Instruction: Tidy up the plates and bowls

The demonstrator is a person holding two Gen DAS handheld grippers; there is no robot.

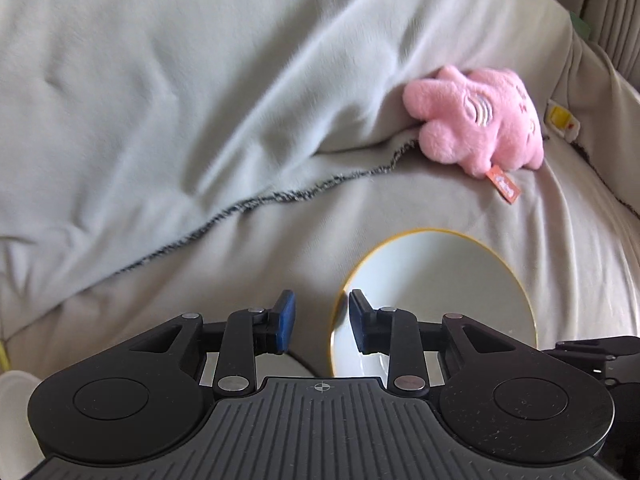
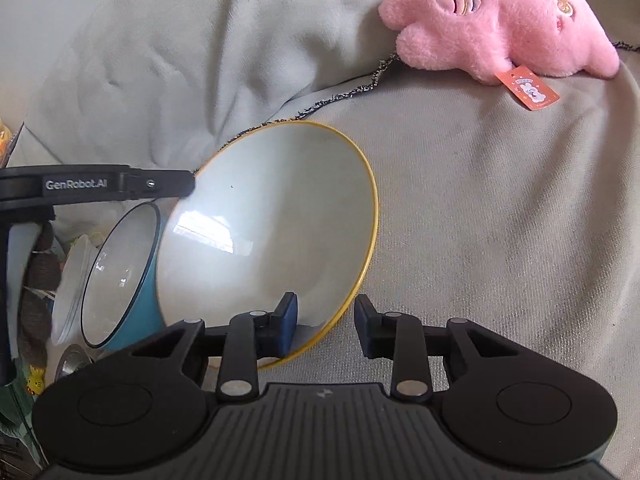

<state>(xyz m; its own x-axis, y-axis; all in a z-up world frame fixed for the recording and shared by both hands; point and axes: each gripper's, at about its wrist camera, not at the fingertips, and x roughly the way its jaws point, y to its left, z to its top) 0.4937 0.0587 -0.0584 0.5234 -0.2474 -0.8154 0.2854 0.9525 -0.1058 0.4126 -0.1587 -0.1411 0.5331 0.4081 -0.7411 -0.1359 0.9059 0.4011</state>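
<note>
A white bowl with a yellow rim (image 2: 268, 236) lies on a grey blanket, tipped toward me. My right gripper (image 2: 326, 326) is open, and the bowl's near rim passes between its fingers. The bowl also shows in the left wrist view (image 1: 436, 288). My left gripper (image 1: 322, 322) is open astride the bowl's left rim; its right finger (image 1: 360, 320) is over the bowl's inside. A blue bowl with a dark rim (image 2: 120, 276) leans left of the yellow-rimmed bowl. A pale plate or bowl (image 2: 74, 280) sits behind it.
A pink plush toy (image 1: 480, 120) (image 2: 504, 20) with an orange tag lies on the blanket (image 1: 160, 100) beyond the bowls. The left gripper's body (image 2: 92, 186) reaches in from the left in the right wrist view. Clutter sits at the far left (image 2: 34, 376).
</note>
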